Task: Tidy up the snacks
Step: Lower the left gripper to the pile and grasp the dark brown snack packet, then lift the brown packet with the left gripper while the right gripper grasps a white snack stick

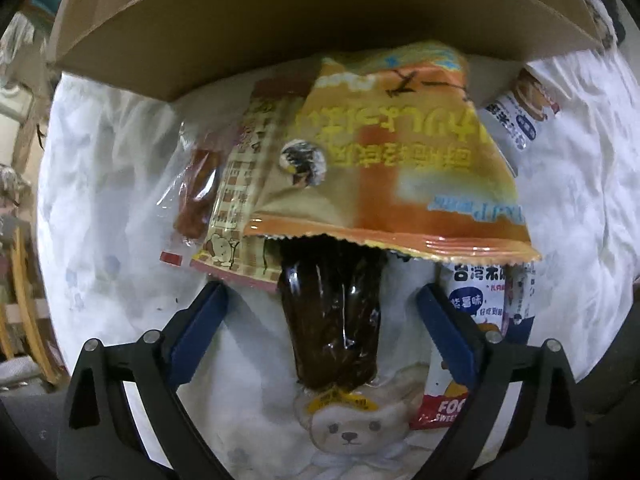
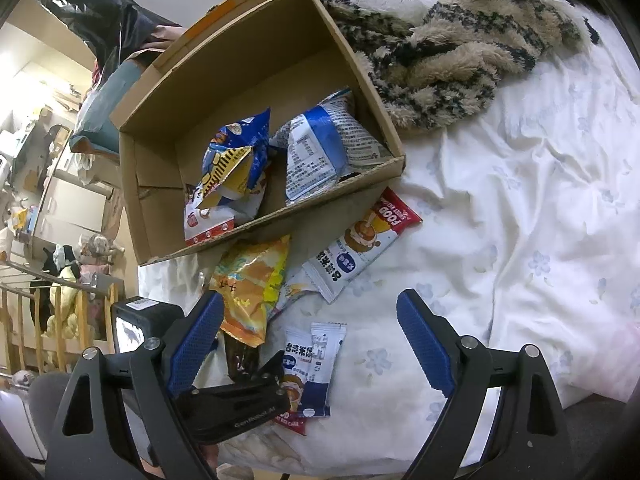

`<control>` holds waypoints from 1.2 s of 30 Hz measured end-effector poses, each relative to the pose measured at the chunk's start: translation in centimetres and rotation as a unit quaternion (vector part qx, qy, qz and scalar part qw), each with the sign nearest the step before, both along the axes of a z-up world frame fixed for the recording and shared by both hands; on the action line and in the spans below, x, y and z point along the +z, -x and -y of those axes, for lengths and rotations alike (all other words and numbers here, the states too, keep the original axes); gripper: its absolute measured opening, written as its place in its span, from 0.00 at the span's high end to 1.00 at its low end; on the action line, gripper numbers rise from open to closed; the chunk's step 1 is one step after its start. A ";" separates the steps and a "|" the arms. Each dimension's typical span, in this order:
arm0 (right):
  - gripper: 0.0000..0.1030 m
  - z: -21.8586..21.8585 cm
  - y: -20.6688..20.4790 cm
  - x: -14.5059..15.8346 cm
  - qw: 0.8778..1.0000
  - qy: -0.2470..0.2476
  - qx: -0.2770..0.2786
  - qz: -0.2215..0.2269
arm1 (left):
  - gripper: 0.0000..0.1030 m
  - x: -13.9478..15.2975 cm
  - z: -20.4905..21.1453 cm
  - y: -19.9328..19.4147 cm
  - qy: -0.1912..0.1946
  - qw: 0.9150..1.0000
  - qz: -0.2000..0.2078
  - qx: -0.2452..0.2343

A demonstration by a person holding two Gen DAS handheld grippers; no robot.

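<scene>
In the left wrist view my left gripper (image 1: 322,289) points down at the bed and stands open, its blue pads either side of a dark brown snack packet (image 1: 332,320) without touching it. The packet's far end is tucked under an orange snack bag (image 1: 380,152). A beige bear-print packet (image 1: 236,184) and a clear-wrapped reddish snack (image 1: 198,192) lie to the left. My right gripper (image 2: 310,299) hangs open over the sheet with nothing between its fingers. Beyond it a cardboard box (image 2: 256,236) holds two blue-and-white bags (image 2: 236,164) (image 2: 316,152).
White-and-blue rice cracker packets lie on the white sheet (image 2: 520,200): a larger packet (image 2: 360,248) by the box and a small packet (image 2: 316,360) near the left gripper's body (image 2: 240,396). A fuzzy patterned blanket (image 2: 440,40) lies behind the box. A wooden railing (image 2: 40,320) stands at the left.
</scene>
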State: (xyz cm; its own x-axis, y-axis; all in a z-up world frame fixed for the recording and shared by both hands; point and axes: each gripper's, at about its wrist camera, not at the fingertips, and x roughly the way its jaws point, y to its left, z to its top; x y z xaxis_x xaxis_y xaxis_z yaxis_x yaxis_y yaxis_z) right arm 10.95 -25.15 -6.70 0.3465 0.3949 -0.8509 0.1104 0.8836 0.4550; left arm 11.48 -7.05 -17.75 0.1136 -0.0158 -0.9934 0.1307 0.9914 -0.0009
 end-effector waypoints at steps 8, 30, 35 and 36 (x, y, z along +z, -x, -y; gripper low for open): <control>0.12 0.3 0.1 0.2 1.000 0.002 -0.005 0.003 | 0.49 1.6 -1.1 0.6 0.021 1.000 -0.001 0.003; 0.12 0.2 1.0 -0.2 1.000 -0.019 0.005 -0.022 | 0.54 14.0 -6.0 6.5 0.099 0.991 0.082 0.027; 0.26 -0.6 1.0 -3.6 0.991 -0.086 0.025 -0.101 | 0.54 14.4 -8.0 3.4 0.087 0.990 0.102 0.052; 0.30 -0.9 1.1 -4.1 0.990 -0.085 0.030 -0.112 | 0.54 14.2 -8.3 3.0 0.087 0.989 0.106 0.056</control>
